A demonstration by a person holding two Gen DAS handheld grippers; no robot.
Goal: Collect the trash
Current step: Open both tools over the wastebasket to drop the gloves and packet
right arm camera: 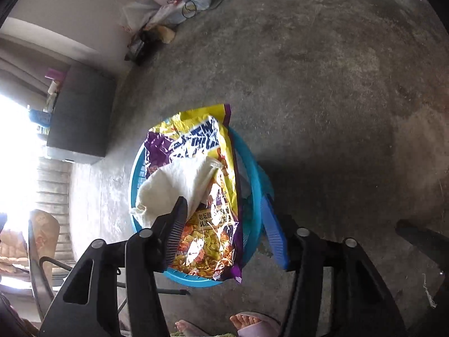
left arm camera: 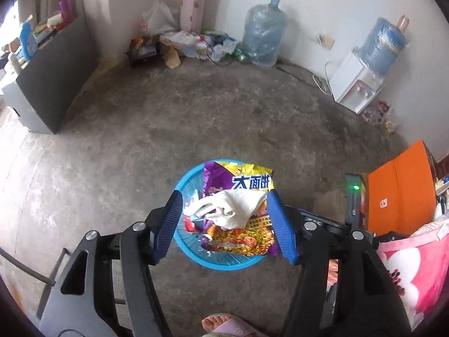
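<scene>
Both grippers, left (left arm camera: 226, 226) & right (right arm camera: 223, 229), hang wide w/ nothing held, directly over the blue basket (left arm camera: 224, 264) on the floor, where the noodle wrapper (right arm camera: 213, 196) lies lengthwise front-to-back under a white tissue (right arm camera: 174, 188); neither's clearly nearer.

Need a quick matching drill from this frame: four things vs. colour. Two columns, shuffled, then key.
1. basket
2. crumpled tissue
3. noodle wrapper
4. cardboard box

A. orange
B. white
C. blue
D. purple and yellow

Pairs: 1-C, 2-B, 3-D, 4-A
</scene>
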